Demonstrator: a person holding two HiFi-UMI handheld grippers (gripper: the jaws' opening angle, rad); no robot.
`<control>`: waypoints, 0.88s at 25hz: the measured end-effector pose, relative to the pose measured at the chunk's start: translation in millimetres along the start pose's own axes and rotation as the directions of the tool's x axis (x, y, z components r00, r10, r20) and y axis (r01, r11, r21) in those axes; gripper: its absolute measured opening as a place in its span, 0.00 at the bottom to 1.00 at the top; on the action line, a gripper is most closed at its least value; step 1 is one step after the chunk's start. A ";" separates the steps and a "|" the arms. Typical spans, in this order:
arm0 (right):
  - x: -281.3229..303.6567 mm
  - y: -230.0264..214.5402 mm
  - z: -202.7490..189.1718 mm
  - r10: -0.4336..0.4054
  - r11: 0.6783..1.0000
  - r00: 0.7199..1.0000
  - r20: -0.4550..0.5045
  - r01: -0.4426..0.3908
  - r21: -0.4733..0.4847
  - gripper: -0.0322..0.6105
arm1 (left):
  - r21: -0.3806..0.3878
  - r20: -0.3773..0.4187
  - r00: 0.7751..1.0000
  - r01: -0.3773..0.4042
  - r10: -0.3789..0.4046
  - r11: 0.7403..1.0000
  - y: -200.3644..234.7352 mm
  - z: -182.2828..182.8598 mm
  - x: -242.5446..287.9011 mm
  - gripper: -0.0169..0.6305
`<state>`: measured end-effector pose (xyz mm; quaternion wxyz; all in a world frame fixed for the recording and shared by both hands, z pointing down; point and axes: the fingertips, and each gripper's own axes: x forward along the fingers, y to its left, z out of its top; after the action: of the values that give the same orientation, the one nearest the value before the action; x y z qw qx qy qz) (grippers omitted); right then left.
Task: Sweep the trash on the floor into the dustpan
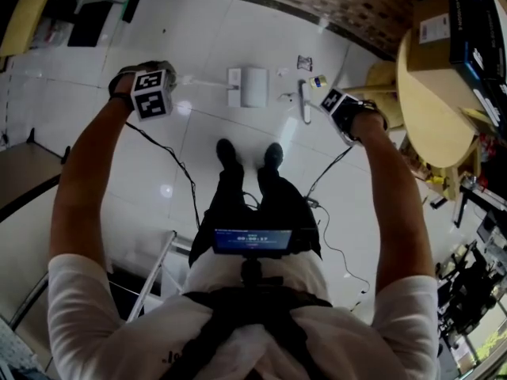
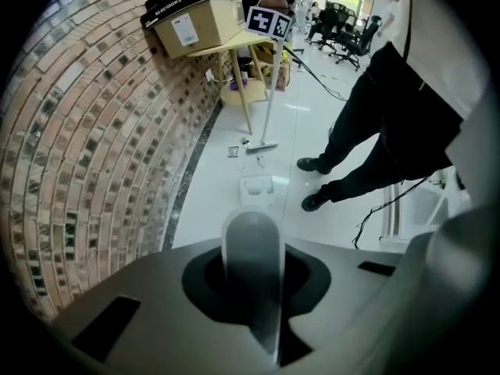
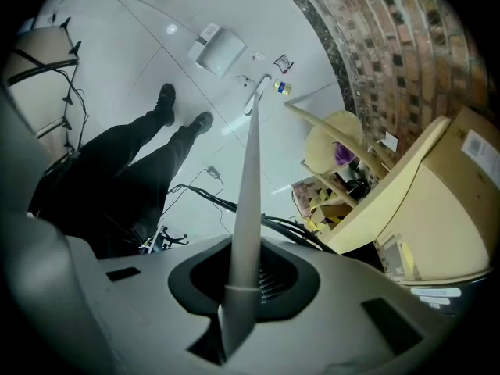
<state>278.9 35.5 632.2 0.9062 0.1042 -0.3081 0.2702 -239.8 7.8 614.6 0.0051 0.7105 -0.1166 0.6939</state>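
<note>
A white long-handled dustpan [image 1: 253, 86] stands on the pale tiled floor ahead of my feet, also seen as the dustpan [image 2: 256, 187] and the dustpan [image 3: 219, 51]. Its upright handle [image 2: 251, 260] runs up between the jaws of my left gripper [image 2: 254, 319], which is shut on it. My left gripper [image 1: 150, 93] points straight down. My right gripper [image 3: 234, 319] is shut on the broom pole [image 3: 248, 186]. The broom head [image 1: 305, 101] rests right of the dustpan. Wrapper trash [image 1: 305, 62] and a small yellow-blue piece [image 1: 318, 81] lie beyond it near the wall.
A curved brick wall [image 1: 348, 6] bounds the far side. A round wooden table [image 1: 432, 109] with a cardboard box [image 1: 432, 22] stands at the right. Black cables [image 1: 178, 165] trail on the floor beside my shoes [image 1: 226, 153]. A metal frame [image 1: 158, 267] stands at lower left.
</note>
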 end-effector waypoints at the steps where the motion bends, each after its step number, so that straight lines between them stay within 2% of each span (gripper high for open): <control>1: -3.1 4.6 2.1 -0.002 1.000 1.000 0.000 0.002 0.004 0.12 | -0.004 0.006 1.000 0.024 -0.024 1.000 -2.2 1.0 1.8 0.07; 4: -12.5 18.4 8.7 -0.010 1.000 1.000 0.002 0.010 0.013 0.12 | -0.005 0.039 0.986 0.162 -0.161 0.987 -23.2 9.2 11.2 0.03; 6: -18.9 27.7 13.0 -0.017 1.000 1.000 0.002 0.017 0.019 0.12 | 0.010 0.059 0.976 0.209 -0.209 0.978 -37.1 19.1 18.8 0.04; 15: -45.3 68.6 35.3 -0.030 0.999 0.999 0.025 0.029 0.037 0.12 | -0.007 0.064 0.979 0.195 -0.194 0.981 -29.1 14.0 22.3 0.03; 18: -54.5 84.3 46.3 0.010 0.999 0.997 0.072 -0.014 0.048 0.12 | -0.011 0.061 0.980 0.191 -0.190 0.982 -32.1 17.8 22.9 0.03; 22: -69.4 104.6 61.5 0.101 0.990 0.981 0.163 -0.115 0.079 0.12 | -0.015 0.053 0.979 0.196 -0.195 0.980 -28.6 18.5 23.2 0.03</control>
<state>144.0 71.2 640.4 0.8574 0.1483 -0.3722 0.3231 -216.4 28.8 641.3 0.0775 0.7360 -0.0532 0.6704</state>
